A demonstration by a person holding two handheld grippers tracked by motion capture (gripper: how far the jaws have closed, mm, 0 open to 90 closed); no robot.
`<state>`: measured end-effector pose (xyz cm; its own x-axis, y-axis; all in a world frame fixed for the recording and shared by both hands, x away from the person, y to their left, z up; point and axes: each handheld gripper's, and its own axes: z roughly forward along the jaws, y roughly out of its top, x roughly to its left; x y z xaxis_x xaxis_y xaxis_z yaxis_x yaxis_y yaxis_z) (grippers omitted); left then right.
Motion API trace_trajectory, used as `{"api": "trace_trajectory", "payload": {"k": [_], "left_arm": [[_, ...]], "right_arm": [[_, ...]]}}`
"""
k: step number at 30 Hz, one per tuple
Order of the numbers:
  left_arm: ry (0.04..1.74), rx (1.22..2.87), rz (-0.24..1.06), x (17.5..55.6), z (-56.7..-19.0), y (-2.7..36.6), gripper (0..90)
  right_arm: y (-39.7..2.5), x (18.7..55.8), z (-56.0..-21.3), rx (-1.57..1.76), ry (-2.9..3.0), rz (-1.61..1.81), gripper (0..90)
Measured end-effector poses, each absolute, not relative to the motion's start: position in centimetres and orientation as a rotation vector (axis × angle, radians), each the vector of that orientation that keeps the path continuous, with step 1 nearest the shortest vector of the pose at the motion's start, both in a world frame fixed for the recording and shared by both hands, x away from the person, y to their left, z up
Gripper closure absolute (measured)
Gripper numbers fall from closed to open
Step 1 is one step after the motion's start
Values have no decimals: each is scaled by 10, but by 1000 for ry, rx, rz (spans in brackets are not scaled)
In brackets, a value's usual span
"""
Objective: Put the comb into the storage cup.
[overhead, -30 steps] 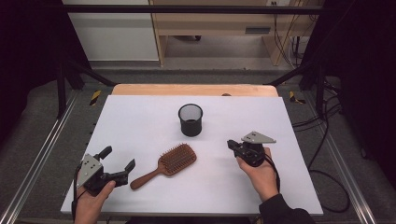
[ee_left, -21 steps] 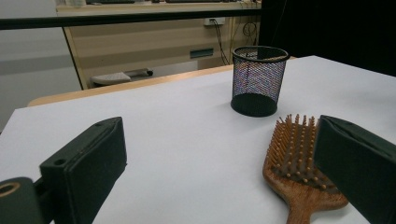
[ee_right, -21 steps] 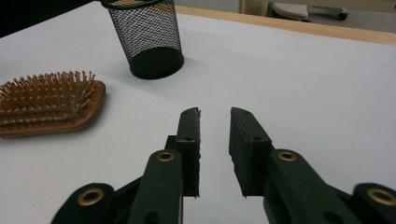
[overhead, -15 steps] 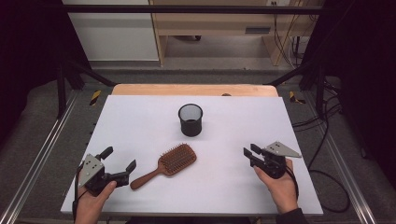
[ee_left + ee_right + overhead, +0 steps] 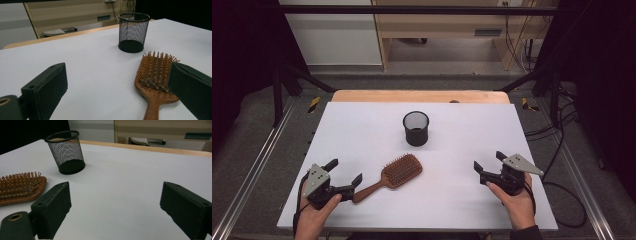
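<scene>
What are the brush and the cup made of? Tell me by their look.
The brush: seemingly wood, reddish-brown with a slight sheen; grain streaks show on the handle, and the pins look wooden too. It lies bristles up by the open left gripper.

The cup: apparently black metal mesh, matte; you can see through the woven wall, with a solid rim and base. It could be coated wire.

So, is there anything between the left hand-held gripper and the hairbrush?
Nothing visible. The left hand-held gripper is open, one jaw almost at the end of the hairbrush handle, with bare white table between them. The mesh cup stands farther back, out of the way.
</scene>
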<state>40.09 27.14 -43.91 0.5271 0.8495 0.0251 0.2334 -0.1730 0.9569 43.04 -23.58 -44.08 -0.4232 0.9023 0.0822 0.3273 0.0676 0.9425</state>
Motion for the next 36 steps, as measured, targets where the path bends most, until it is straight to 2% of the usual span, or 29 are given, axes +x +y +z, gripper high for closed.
{"api": "trace_trajectory", "payload": {"k": [18,26,36], "left_arm": [[853,2082,596,417,-412,230,36],[865,2227,487,428,-423,220,42],[872,2332,396,433,-435,213,48]], "right_arm": [[-234,426,-443,1153,1849,1354,65],[-234,428,-446,1168,1853,1347,68],[-233,428,-447,1170,1863,1344,68]]}}
